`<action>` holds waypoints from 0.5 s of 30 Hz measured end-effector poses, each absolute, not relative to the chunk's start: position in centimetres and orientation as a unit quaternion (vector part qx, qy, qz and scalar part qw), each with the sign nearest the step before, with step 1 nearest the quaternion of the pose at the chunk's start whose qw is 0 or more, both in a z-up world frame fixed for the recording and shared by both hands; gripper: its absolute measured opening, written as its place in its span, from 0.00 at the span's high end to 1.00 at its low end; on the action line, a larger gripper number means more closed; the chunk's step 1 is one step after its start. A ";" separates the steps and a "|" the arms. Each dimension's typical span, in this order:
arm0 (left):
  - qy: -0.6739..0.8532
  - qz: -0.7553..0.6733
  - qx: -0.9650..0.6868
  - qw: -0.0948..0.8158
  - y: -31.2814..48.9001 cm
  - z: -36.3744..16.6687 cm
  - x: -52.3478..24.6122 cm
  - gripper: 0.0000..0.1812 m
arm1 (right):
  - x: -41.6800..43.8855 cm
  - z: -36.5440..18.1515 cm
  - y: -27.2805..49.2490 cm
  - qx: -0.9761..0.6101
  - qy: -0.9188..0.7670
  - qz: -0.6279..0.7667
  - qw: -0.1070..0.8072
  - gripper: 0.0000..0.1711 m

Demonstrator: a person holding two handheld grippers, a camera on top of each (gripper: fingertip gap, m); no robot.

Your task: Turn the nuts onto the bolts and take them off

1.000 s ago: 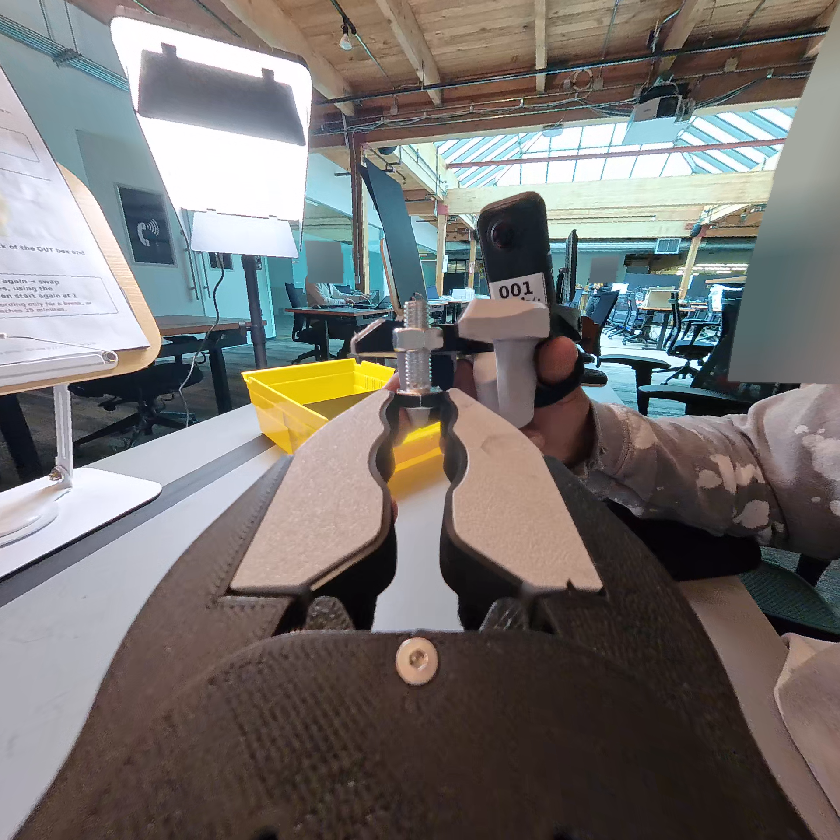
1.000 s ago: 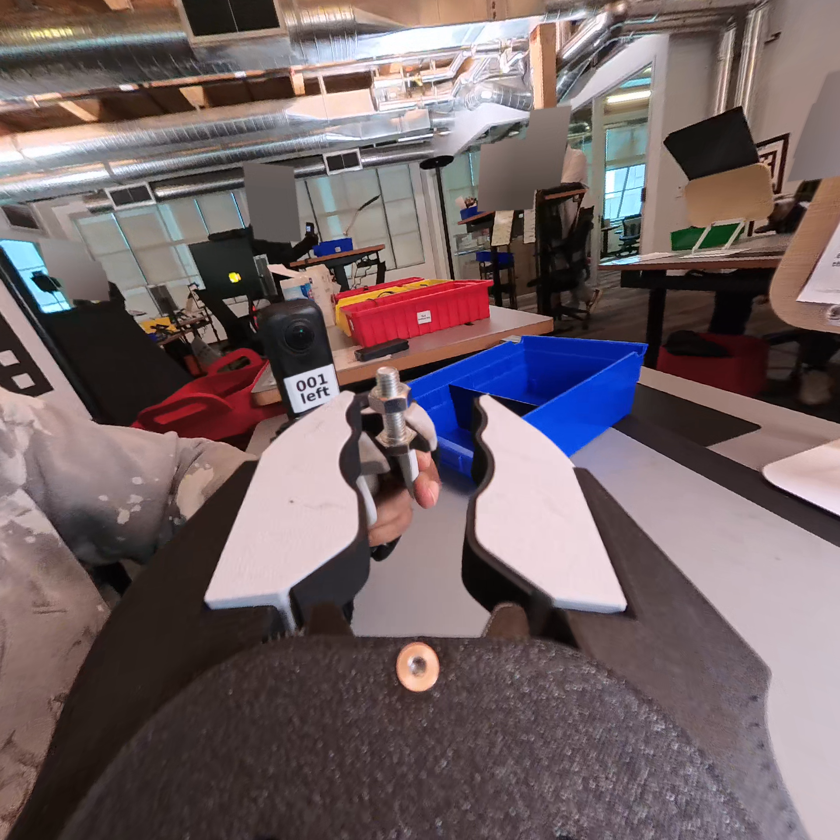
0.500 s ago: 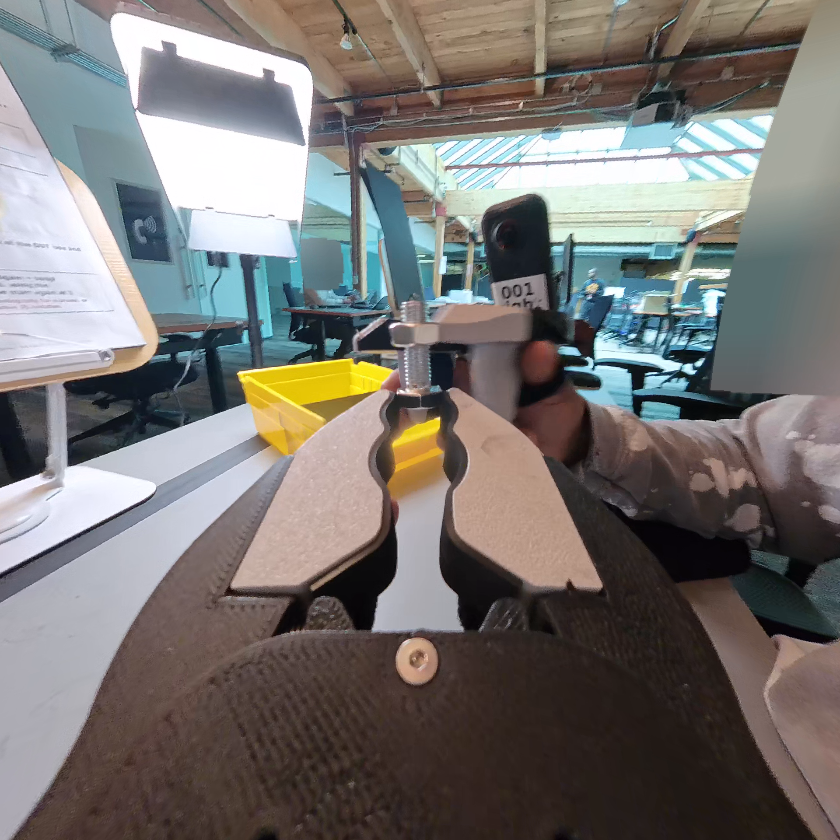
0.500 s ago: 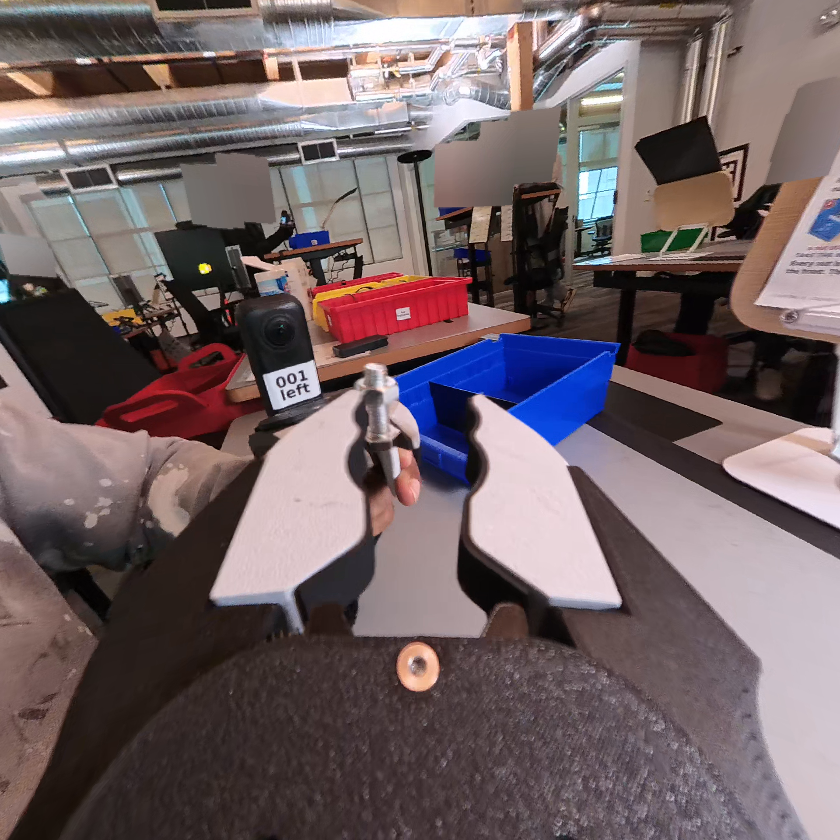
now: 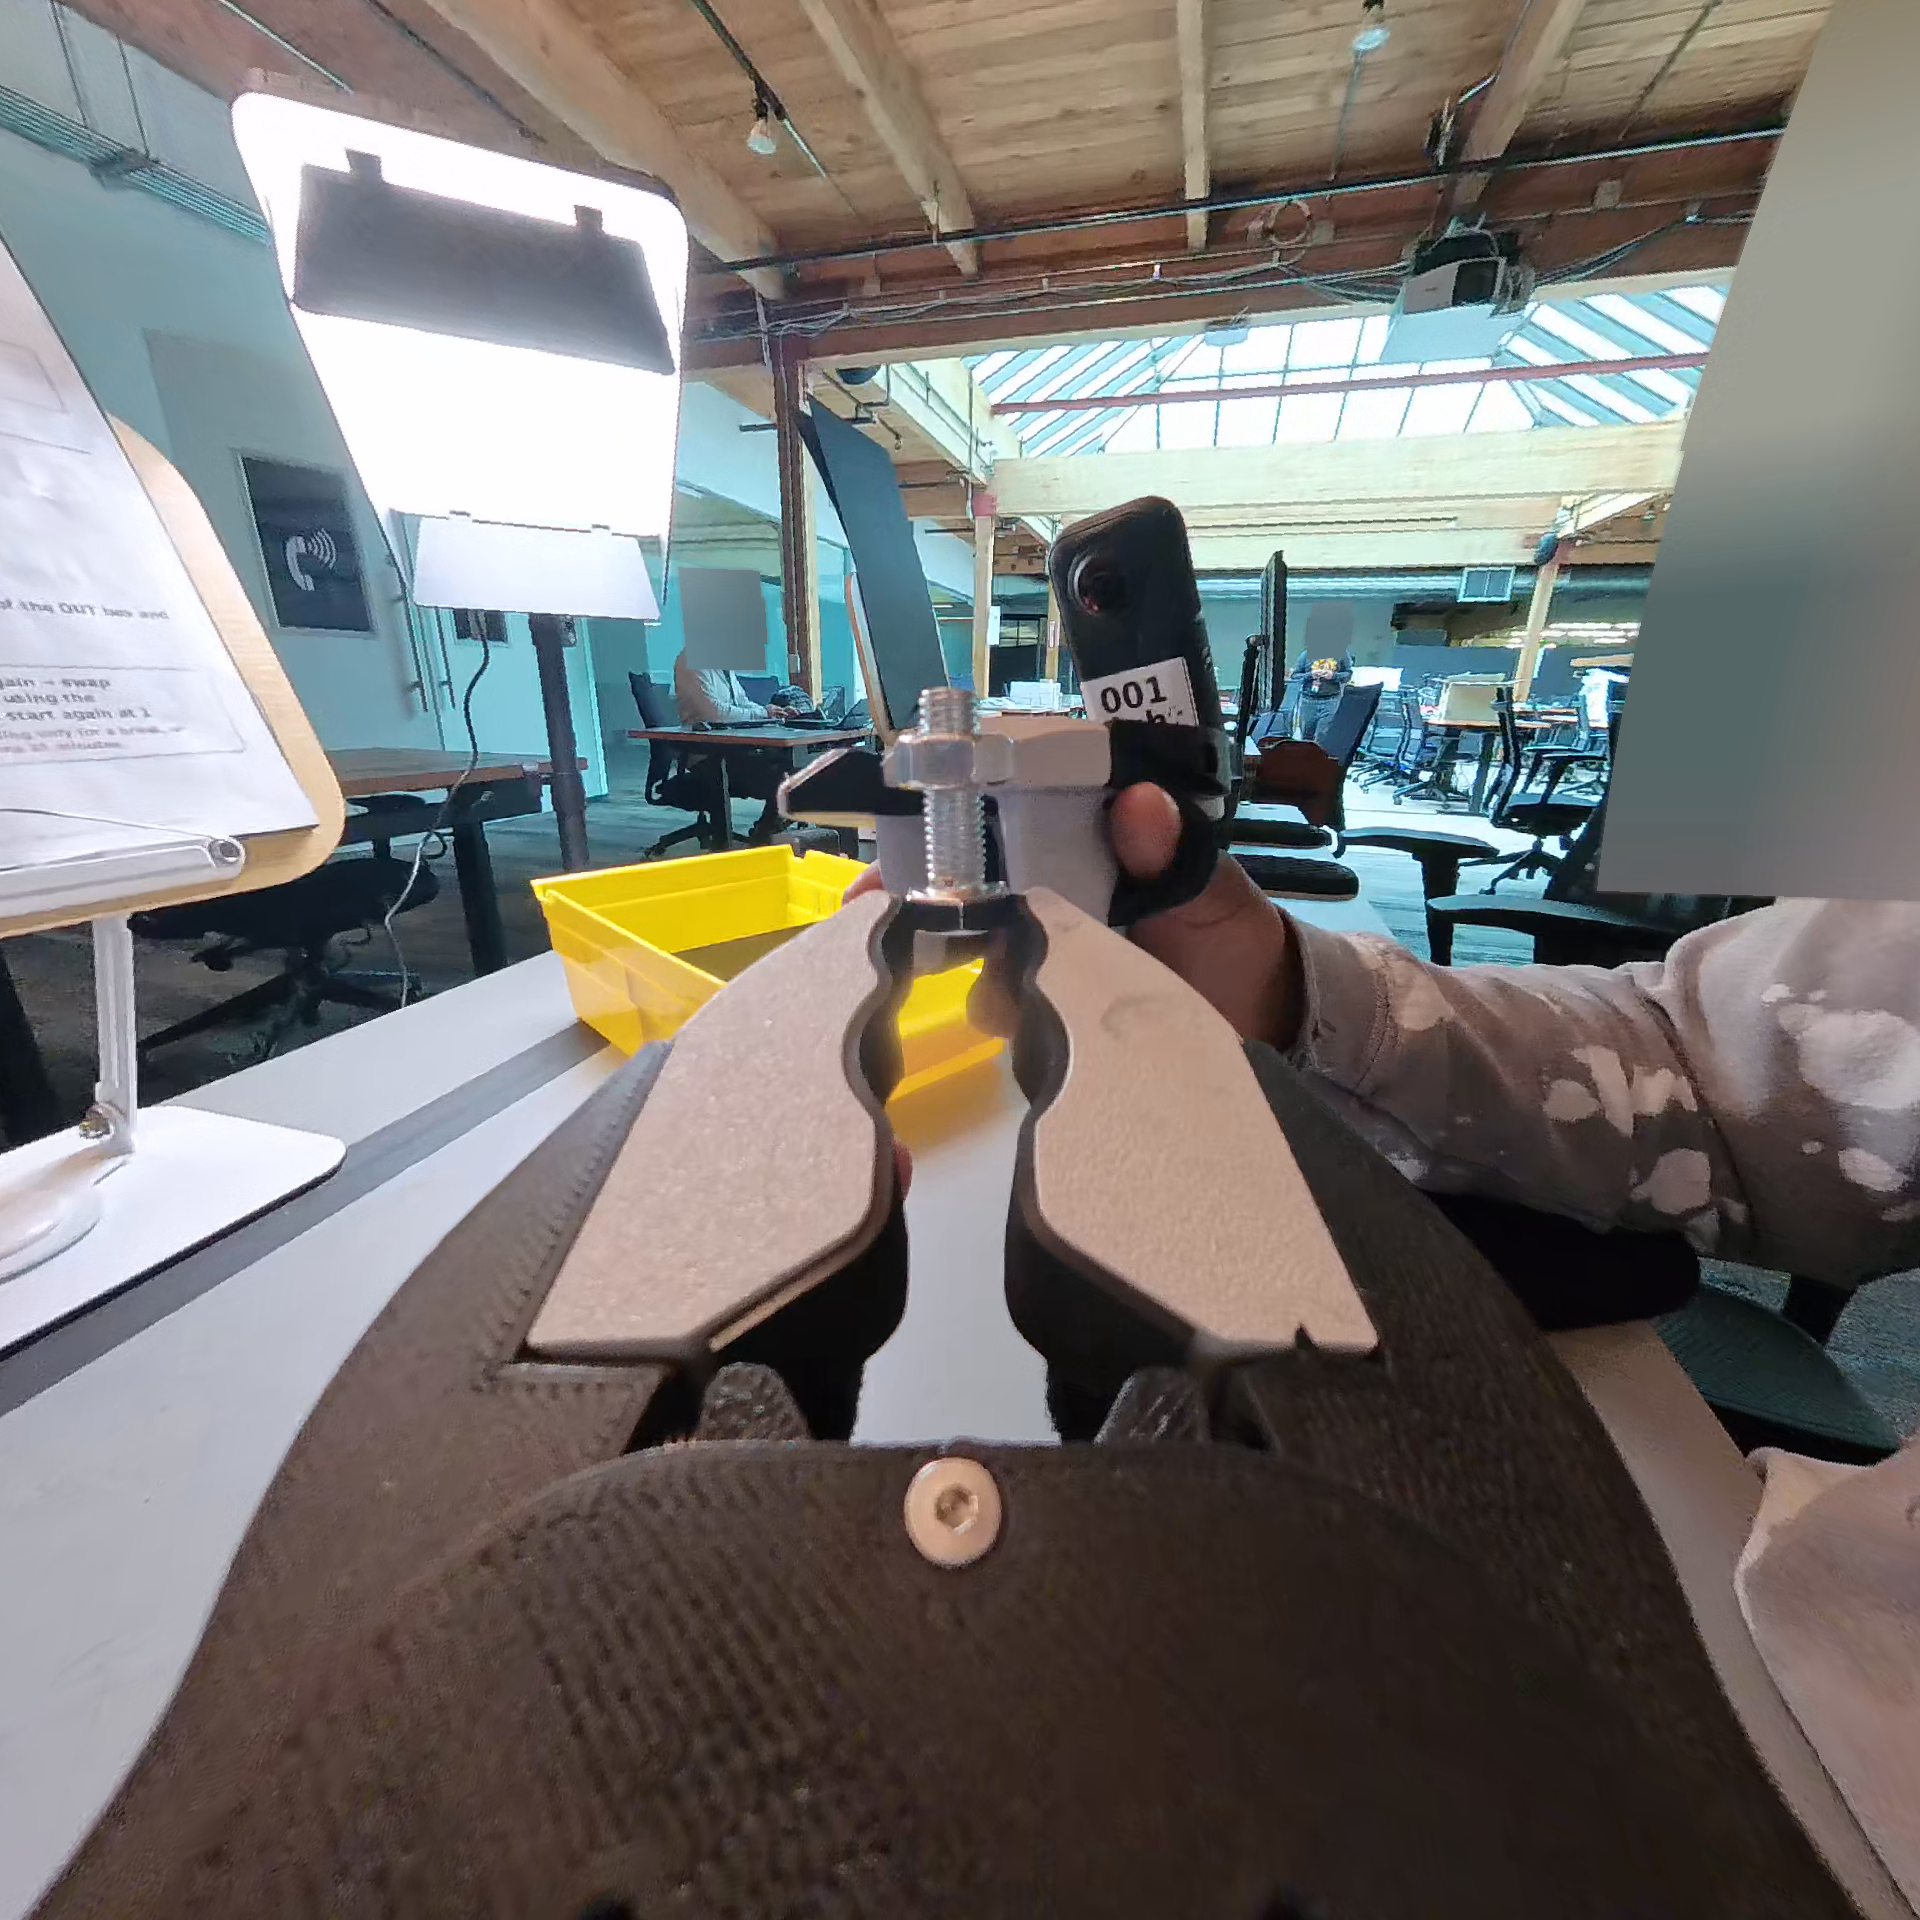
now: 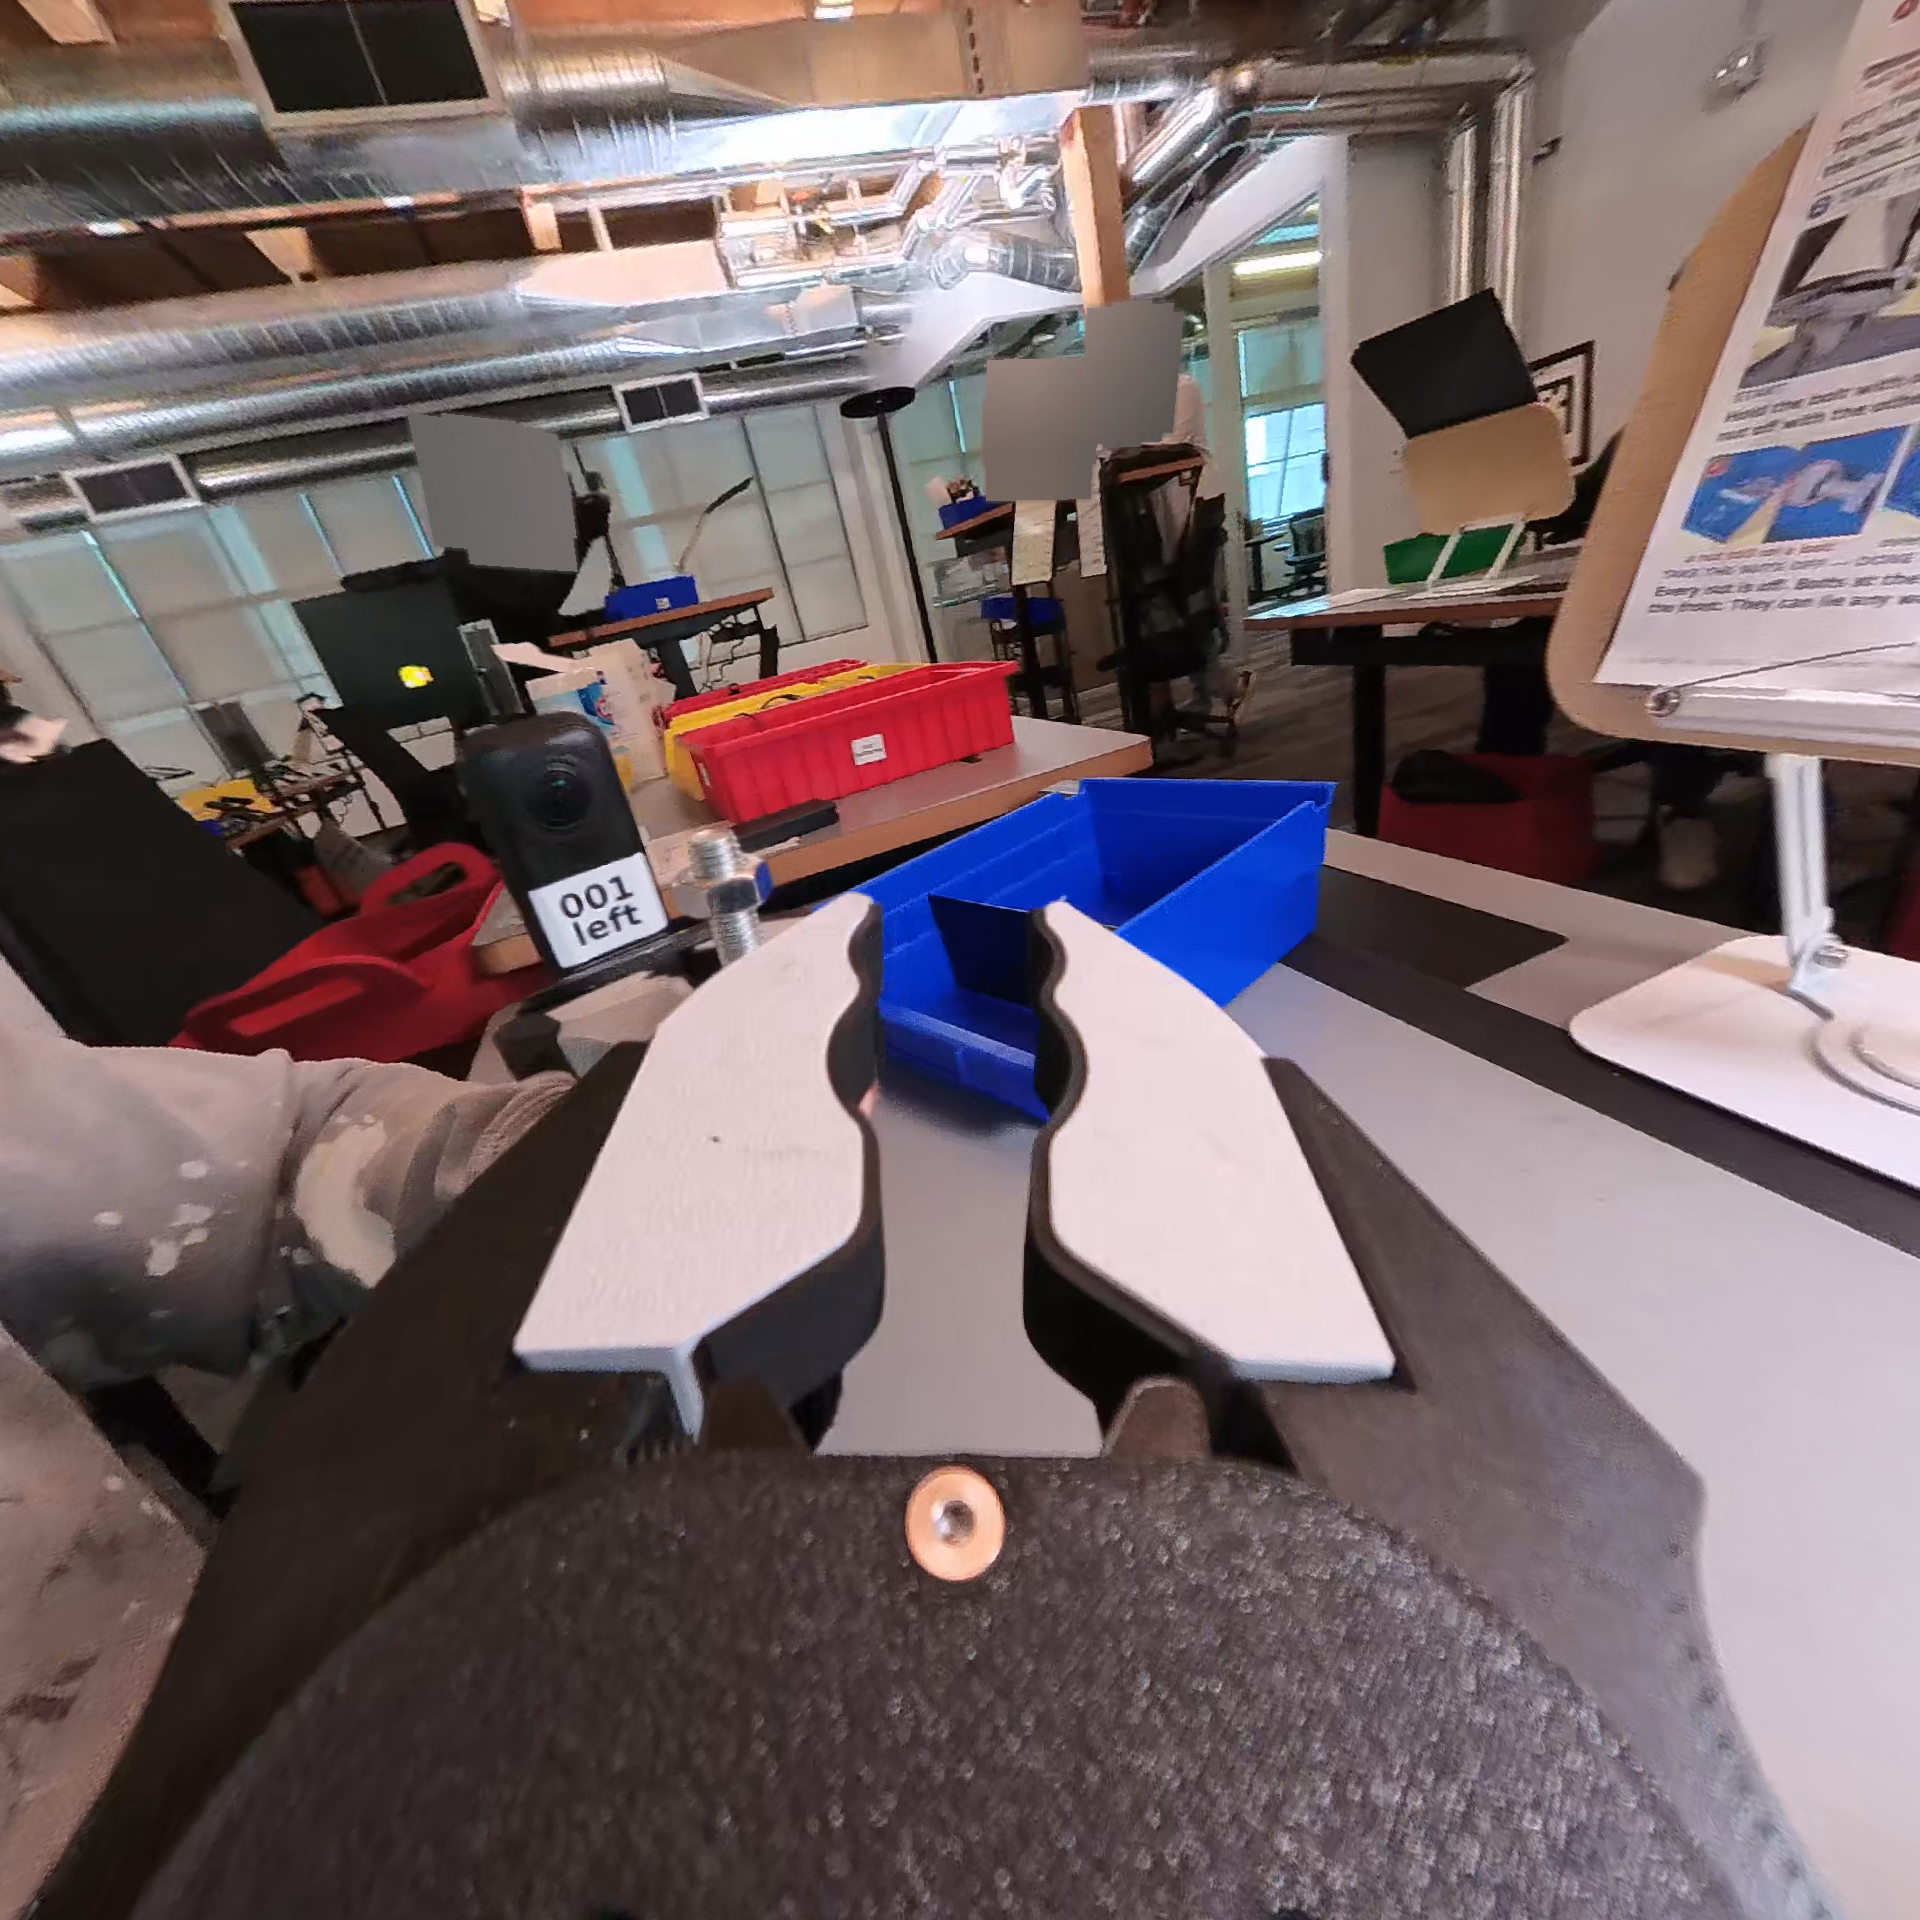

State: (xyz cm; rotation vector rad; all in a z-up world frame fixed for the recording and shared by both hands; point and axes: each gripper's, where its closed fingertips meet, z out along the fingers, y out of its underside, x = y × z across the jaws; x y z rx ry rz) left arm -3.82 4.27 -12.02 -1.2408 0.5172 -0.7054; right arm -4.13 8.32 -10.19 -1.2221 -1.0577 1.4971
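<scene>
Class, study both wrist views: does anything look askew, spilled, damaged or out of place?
Nothing stands out. The bolt stands upright with its head clamped in the left gripper, and the nut sits square near its top. The yellow bin and the blue bin rest flat, with nothing spilled.

Your right tongs stand parted, nothing between fingers, gap framing blue bin on grey tabletop. Left of them: bolt upright, nut threaded near its top, beside labelled black camera of your other tool. Your speckled sleeve fills lower left. White stand base and clipboard at right; red bin on far table.
</scene>
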 end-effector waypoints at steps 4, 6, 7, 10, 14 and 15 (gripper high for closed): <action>0.231 -0.319 -0.570 0.721 4.5 -12.5 -3.8 0.90 | -4.5 -9.6 6.0 -0.465 -0.456 0.621 0.436 0.74; 0.236 -0.317 -0.572 0.719 4.5 -12.6 -3.5 0.90 | -5.0 -9.9 5.0 -0.463 -0.471 0.617 0.427 0.72; 0.237 -0.318 -0.570 0.720 4.4 -12.5 -3.4 0.90 | -5.1 -10.1 5.2 -0.468 -0.470 0.611 0.432 0.74; 0.233 -0.324 -0.566 0.722 4.4 -12.2 -3.9 0.90 | -4.6 -10.0 7.2 -0.490 -0.441 0.606 0.445 0.85; 0.231 -0.321 -0.570 0.720 4.5 -12.4 -3.8 0.90 | -4.1 -9.6 7.4 -0.484 -0.437 0.611 0.448 0.79; 0.232 -0.321 -0.572 0.718 4.6 -12.6 -3.8 0.90 | -4.3 -9.5 6.7 -0.475 -0.445 0.615 0.446 0.77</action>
